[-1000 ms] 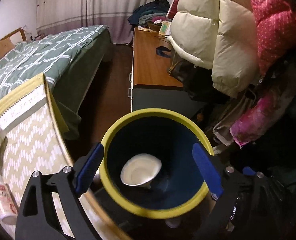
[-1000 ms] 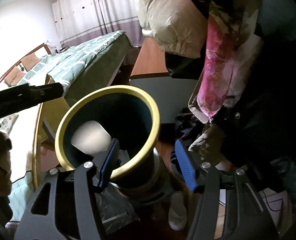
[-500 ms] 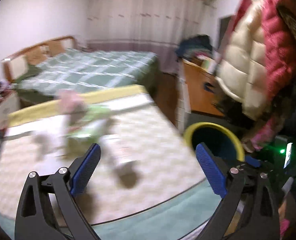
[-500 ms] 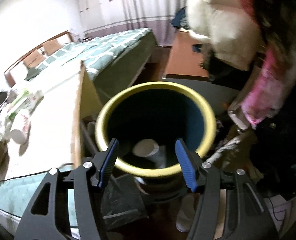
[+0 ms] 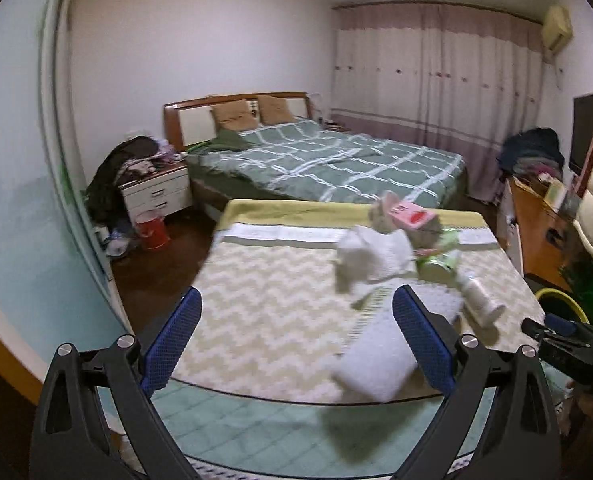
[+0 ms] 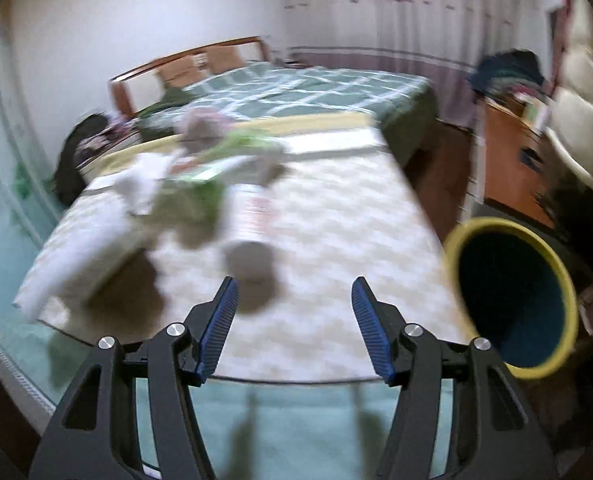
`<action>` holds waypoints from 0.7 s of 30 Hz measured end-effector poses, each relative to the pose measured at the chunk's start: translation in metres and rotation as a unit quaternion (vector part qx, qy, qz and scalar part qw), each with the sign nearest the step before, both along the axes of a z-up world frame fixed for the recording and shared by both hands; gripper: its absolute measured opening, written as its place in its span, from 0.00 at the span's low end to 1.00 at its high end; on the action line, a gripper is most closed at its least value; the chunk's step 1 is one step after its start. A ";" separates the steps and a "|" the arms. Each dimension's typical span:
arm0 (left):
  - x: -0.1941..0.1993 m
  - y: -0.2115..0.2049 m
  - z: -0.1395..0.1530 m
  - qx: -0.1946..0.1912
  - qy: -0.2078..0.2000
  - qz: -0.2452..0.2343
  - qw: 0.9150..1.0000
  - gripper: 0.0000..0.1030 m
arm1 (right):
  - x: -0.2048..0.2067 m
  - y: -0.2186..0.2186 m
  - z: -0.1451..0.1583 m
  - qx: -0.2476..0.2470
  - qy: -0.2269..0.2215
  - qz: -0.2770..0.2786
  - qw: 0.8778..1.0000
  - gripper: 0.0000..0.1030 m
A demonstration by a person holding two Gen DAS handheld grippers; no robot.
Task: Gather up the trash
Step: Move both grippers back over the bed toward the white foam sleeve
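Note:
A table with a zigzag-patterned cloth holds a blurred pile of trash: a white tissue pack, crumpled white paper, a green packet, a pink packet and a lying white bottle. My left gripper is open and empty above the table's near edge. My right gripper is open and empty, facing the white bottle and the pile. The yellow-rimmed dark bin stands right of the table; a sliver of its rim shows in the left wrist view.
A bed with a green checked cover lies beyond the table. A nightstand and a red bucket stand at the left. A wooden cabinet and hanging coats are at the right.
Both grippers have swung left from over the bin to face the table. The bin now sits at the right edge of both views. Both grippers stay open and empty.

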State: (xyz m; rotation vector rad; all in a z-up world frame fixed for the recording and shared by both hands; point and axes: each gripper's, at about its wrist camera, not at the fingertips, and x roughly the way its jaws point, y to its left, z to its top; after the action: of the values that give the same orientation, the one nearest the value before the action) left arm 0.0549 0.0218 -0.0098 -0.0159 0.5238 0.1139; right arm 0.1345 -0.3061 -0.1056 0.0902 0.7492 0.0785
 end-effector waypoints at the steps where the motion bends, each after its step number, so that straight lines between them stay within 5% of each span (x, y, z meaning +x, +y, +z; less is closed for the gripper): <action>1: -0.002 0.007 0.000 -0.004 -0.001 0.003 1.000 0.92 | 0.002 0.014 0.004 0.003 -0.005 0.012 1.000 0.55; 11: -0.006 0.028 -0.009 -0.005 -0.001 0.012 1.000 0.92 | 0.019 0.115 0.020 0.035 -0.011 0.084 0.996 0.55; 19: -0.003 0.032 -0.017 -0.007 0.008 0.011 1.000 0.92 | 0.032 0.129 0.008 0.067 0.024 0.093 0.993 0.55; 21: -0.003 0.033 -0.019 -0.010 0.009 0.010 1.000 0.92 | 0.033 0.129 0.008 0.076 0.027 0.096 0.992 0.46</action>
State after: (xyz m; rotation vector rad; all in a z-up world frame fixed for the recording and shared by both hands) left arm 0.0522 0.0549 -0.0292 -0.0398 0.5437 0.1285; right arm 0.1675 -0.1770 -0.0978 0.1656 0.8036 0.3185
